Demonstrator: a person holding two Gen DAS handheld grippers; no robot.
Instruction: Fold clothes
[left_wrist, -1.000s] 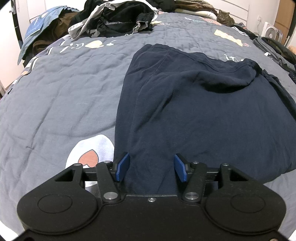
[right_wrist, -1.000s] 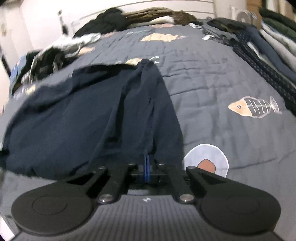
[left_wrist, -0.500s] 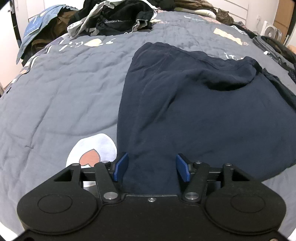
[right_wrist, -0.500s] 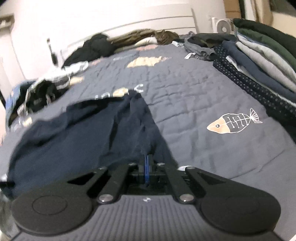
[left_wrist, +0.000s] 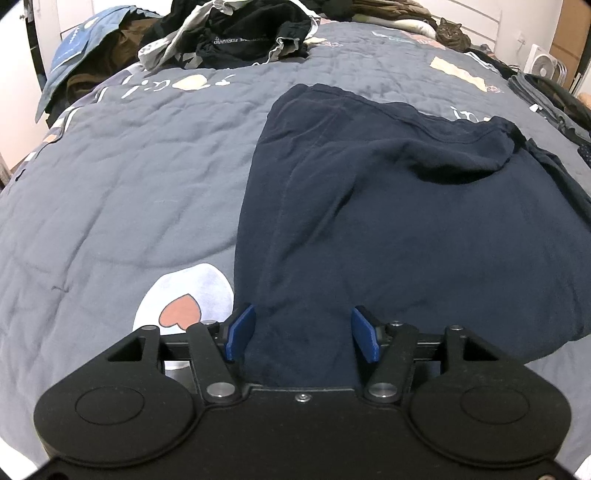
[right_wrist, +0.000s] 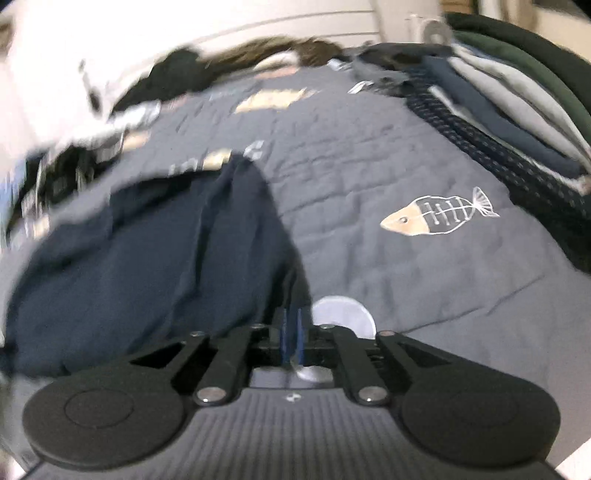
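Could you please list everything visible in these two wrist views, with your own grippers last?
navy garment: one, dark navy, spread on the bed in front of both grippers.
quilt: one, grey-blue with fish and heart prints, covering the bed.
unfolded clothes pile: one heap, black, grey and brown, far left end of the bed.
folded stack: one, green, grey and navy layers, right edge of the bed.
cat: one, tabby, far end of the bed.
fan: one, white, beyond the bed's right side.
left gripper: black, blue pads, open with navy cloth between them.
right gripper: black, jaws just opening, narrow gap.
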